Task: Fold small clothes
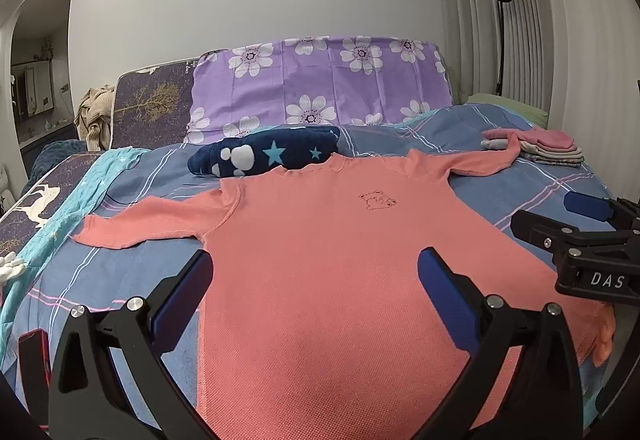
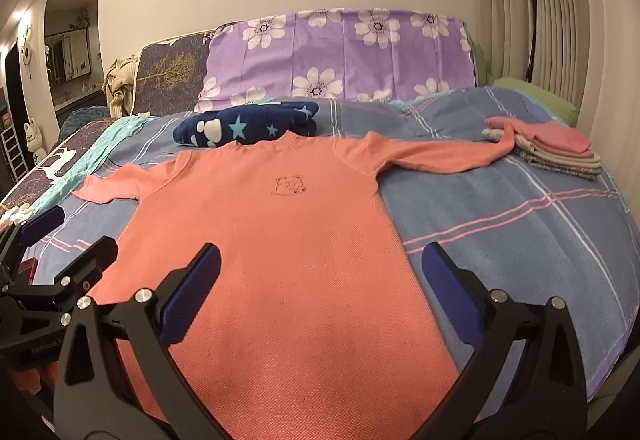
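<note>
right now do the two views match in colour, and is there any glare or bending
Left wrist view: cooler, whiter wall, ceiling-light glare top left, curtain bowed by fisheye. Right wrist view: warmer, yellowish cast, similar glare, shirt sharp, edges curved and vignetted.

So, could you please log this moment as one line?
shirt: flat on bed, unfolded | left gripper: open, above hem | right gripper: open, above hem | folded stack: beside sleeve
</note>
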